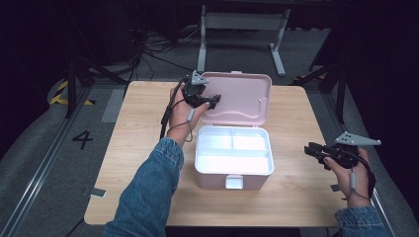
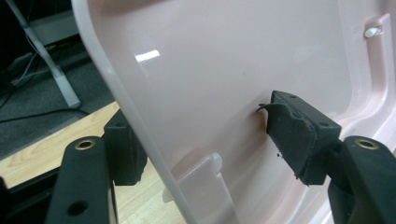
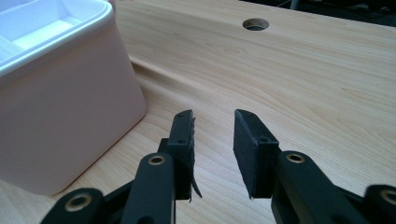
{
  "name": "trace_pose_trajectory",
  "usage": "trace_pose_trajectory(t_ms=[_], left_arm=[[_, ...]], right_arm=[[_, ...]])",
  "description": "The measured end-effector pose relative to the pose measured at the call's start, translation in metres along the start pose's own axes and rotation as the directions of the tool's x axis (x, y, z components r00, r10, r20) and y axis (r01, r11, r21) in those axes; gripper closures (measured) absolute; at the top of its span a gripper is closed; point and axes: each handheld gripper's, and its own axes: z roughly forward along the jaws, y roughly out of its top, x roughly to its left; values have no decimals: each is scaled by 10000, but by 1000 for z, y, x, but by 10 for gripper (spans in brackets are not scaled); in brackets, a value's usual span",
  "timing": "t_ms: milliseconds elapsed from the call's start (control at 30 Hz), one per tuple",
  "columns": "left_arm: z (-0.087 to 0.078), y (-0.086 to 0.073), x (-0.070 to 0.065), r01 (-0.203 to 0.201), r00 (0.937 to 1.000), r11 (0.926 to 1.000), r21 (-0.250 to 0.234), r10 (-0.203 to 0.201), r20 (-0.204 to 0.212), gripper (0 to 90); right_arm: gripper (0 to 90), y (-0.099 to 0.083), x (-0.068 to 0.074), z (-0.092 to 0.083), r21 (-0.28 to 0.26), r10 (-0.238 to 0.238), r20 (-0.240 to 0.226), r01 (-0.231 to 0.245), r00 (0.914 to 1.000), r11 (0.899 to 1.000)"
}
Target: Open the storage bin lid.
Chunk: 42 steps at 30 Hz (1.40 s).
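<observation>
Table [image 1: 296,207]: we see a bare pale wood top that carries the box at its middle.
Box [image 1: 232,177]: pink plastic with a white tray [image 1: 233,154] of compartments inside, standing open near the table's centre; we judge it light, rigid and glossy, hence slippery under hard jaws.
Lid [image 1: 242,96]: hinged at the far side and tilted back; in the left gripper view its thin left edge runs between the jaws. We judge that edge the best hold, since the broad panel would flex and slide.
Latch [image 1: 234,181]: a small white tab on the front wall, a second possible hold.
Left gripper [image 1: 211,98]: jaws apart astride the lid edge, one pad [image 2: 289,133] touching the inner face, not clamped.
Right gripper [image 3: 214,140]: jaws parted, empty, low over the table right of the box.
</observation>
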Motion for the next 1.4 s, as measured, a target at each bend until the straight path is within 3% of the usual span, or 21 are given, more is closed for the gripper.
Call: trace_pose_trajectory(t_ms=[433,733,967,1233,1333,1400], left_arm=[[16,-8,8,497,9986,9975,503,-505,145,290],[23,-14,12,827,9964,9925,898,-839,98,284],[29,-20,14,934,9955,9820,1642,-949,11,267],[33,-25,17,1227,9922,9732,1943,-1247,-22,269],[33,-27,18,1396,9897,9659,2180,-1433,11,268],[33,-27,18,1230,9922,9649,2322,-1240,-102,269]], right_arm=[[684,-3,-4,0,54,146,12,-146,9999,9999],[677,-3,-3,2,-52,257,-228,-258,9994,9997],[671,-3,-3,3,-62,275,-322,-277,9991,9996],[659,-3,-3,4,-42,316,-387,-318,9988,9995],[645,-3,-2,5,-72,331,-402,-335,9986,9994],[640,-3,-2,5,-78,337,-400,-340,9986,9994]])
